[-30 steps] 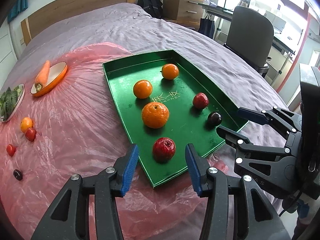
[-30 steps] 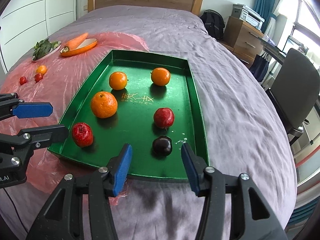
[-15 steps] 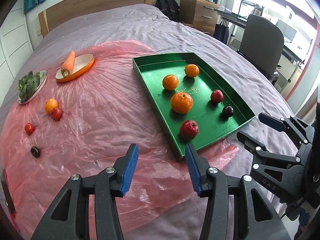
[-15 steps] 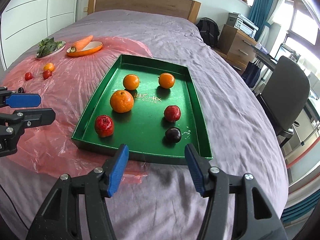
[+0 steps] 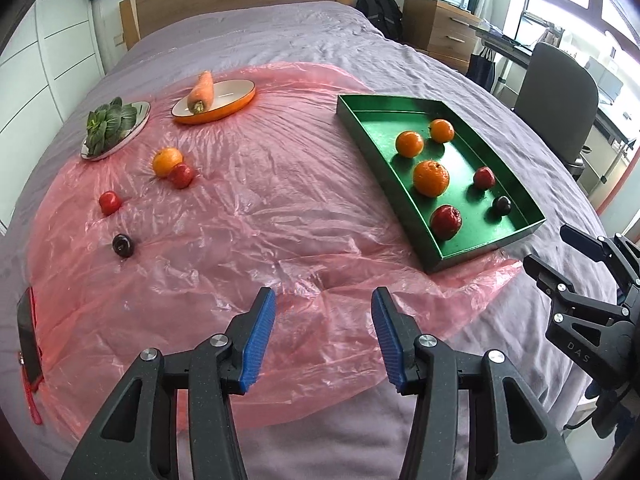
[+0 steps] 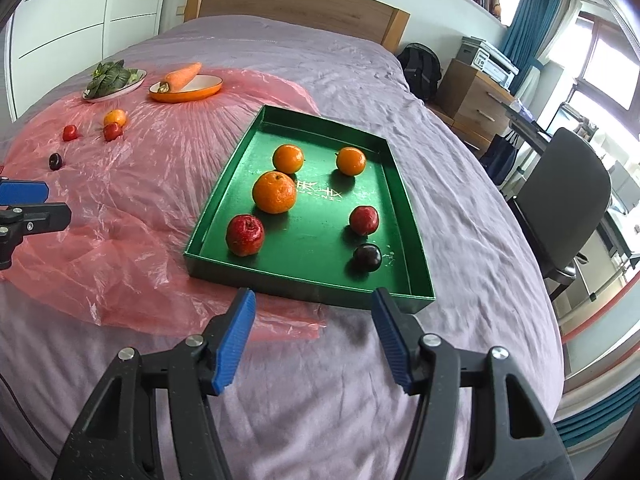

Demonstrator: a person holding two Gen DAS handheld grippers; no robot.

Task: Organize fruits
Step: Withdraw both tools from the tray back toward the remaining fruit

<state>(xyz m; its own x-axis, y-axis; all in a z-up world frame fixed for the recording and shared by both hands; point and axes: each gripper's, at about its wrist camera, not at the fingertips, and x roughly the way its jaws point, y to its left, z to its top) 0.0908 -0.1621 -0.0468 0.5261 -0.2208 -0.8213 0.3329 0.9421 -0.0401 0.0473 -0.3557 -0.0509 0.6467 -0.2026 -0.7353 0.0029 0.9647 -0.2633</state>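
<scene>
A green tray [image 6: 405, 204] lies on the bed and holds three oranges, among them a big one [image 6: 274, 192], a red apple-like fruit [image 6: 245, 235], a smaller red fruit [image 6: 363, 220] and a dark plum [image 6: 367, 258]. Loose on the pink plastic sheet [image 5: 240, 216] lie a small orange [image 5: 167, 162], two red fruits [image 5: 182, 176] [image 5: 109, 203] and another dark plum [image 5: 123, 245]. My left gripper [image 5: 323, 296] hovers open over the sheet's near part, holding nothing. My right gripper [image 6: 313, 296] hangs before the tray's near wall; its jaws are opening with nothing between them.
An orange dish with a carrot [image 5: 216, 98] and a plate of leafy greens [image 5: 114, 128] sit at the sheet's far side. A phone [image 5: 28, 332] lies at the left edge. An office chair [image 6: 560, 200] and a drawer unit stand right of the bed.
Both grippers have drawn back from the tray. The left one has swung left over the pink sheet, bringing the loose fruits into view. The right jaws have widened.
</scene>
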